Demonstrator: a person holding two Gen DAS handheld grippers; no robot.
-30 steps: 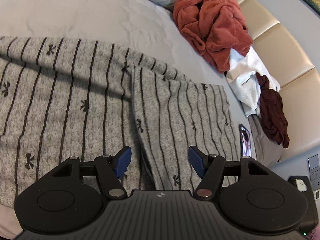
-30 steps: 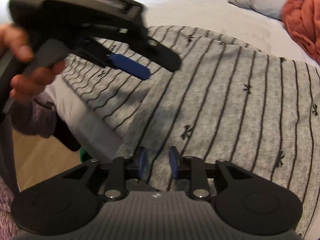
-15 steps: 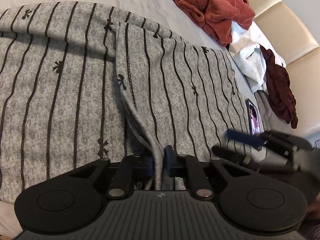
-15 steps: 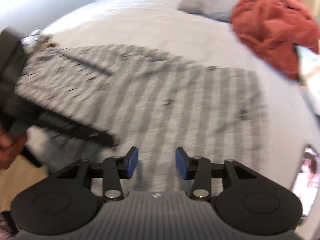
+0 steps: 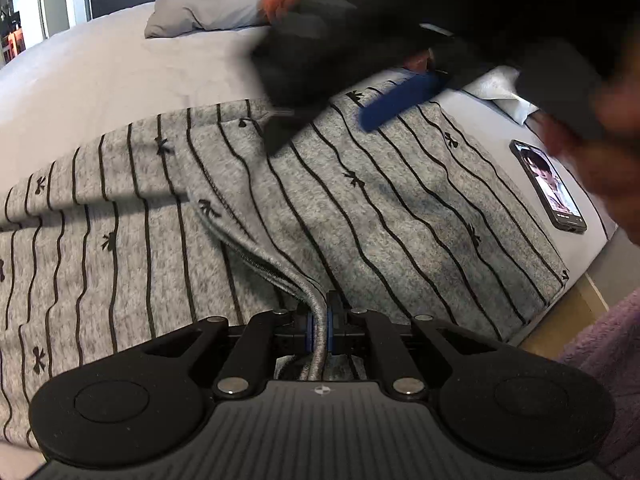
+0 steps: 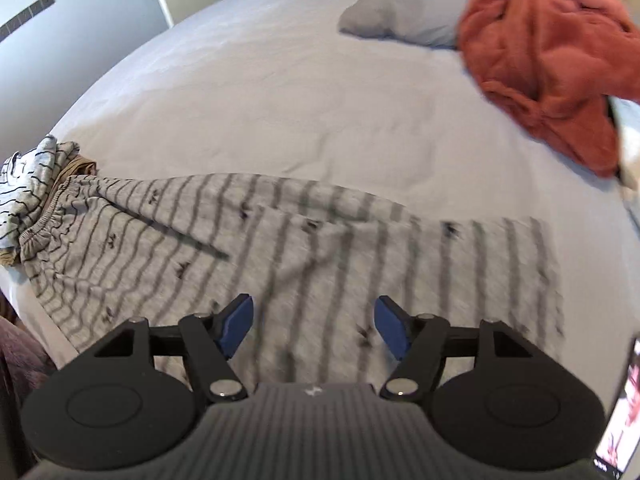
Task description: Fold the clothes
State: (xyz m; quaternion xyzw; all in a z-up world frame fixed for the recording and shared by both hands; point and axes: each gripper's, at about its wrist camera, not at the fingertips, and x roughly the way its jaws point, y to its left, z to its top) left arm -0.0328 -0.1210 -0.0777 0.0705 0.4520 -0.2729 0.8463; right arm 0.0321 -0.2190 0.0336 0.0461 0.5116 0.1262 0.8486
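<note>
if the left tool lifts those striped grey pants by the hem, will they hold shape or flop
Probably flop: the striped grey pants already bend limply where the left tool pinches the hem. The knit looks soft and light, so it should drape and trail. Likely little slipping, since the fabric looks fuzzy.

No legible text, label, brand or number in either view. The only mark is a small round white emblem, without letters, on the ribbed black body of the left gripper [image 5: 319, 326]; a like emblem on the right gripper [image 6: 313, 325] is blurred. The phone [image 5: 549, 186] lying on the bed [image 5: 120, 80] has a lit screen showing a picture; a thin line of small marks along its lower edge is too small to read.
</note>
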